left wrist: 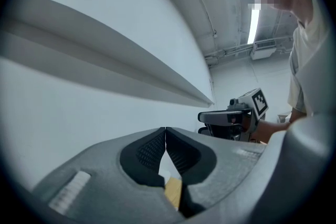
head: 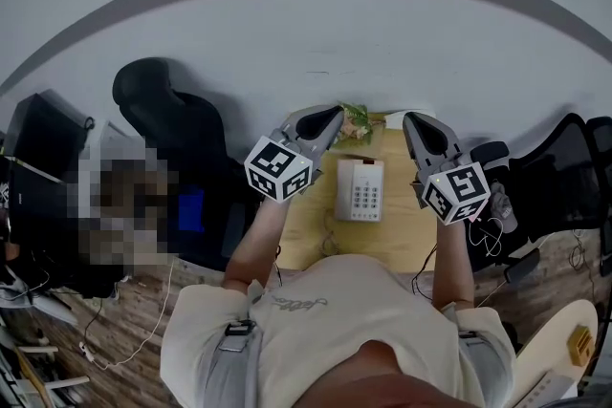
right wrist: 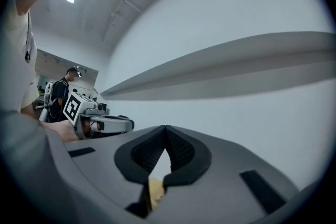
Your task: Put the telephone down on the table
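Telephone (head: 360, 189) lies flat on the table (head: 306, 234) — a plant (head: 356, 119) just beyond.

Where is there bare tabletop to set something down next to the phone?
Bare wood on the table runs along both sides of the telephone, one strip to its left and one to its right. The far end is crowded, with a green plant sitting just beyond the telephone.
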`<state>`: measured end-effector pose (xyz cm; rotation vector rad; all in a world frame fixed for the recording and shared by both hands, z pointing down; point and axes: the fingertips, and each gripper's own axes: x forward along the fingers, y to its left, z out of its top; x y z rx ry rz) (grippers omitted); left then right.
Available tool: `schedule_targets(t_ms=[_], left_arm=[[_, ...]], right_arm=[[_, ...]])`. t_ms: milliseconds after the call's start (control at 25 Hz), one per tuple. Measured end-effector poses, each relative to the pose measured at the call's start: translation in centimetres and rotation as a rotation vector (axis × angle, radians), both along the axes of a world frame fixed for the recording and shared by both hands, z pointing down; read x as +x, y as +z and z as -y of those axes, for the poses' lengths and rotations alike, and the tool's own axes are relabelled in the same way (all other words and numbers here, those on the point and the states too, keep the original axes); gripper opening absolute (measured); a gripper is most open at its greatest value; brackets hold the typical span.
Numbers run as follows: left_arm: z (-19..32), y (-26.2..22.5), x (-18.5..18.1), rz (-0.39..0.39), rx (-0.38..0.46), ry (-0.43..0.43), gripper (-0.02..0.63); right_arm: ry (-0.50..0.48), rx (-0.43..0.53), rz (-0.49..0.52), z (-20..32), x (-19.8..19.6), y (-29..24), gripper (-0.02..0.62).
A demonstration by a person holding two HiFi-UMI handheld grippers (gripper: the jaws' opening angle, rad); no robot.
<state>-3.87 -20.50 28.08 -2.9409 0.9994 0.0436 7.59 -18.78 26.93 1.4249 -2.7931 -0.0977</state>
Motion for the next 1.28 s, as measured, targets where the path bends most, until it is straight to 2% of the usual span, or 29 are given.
schedule_targets(t_ms=[480,880,1280], left_arm=[[1.0,-3.4,-1.3,-0.021,0.075,-0.051,0.018],[1.7,-2.6,-1.0,-0.013,0.056,-0.046,0.018],[1.3,-1.8,-1.5,-0.039,0.042,-0.052,0.020]], right_arm=[[0.033,0.054,0.017,0.3,0.9,-2.8,0.002],[0.025,0.034,0.021,0.6,1.0,-1.8,0.002],[0.026,0.006,0.024,0.9,1.4,-0.6,0.002]])
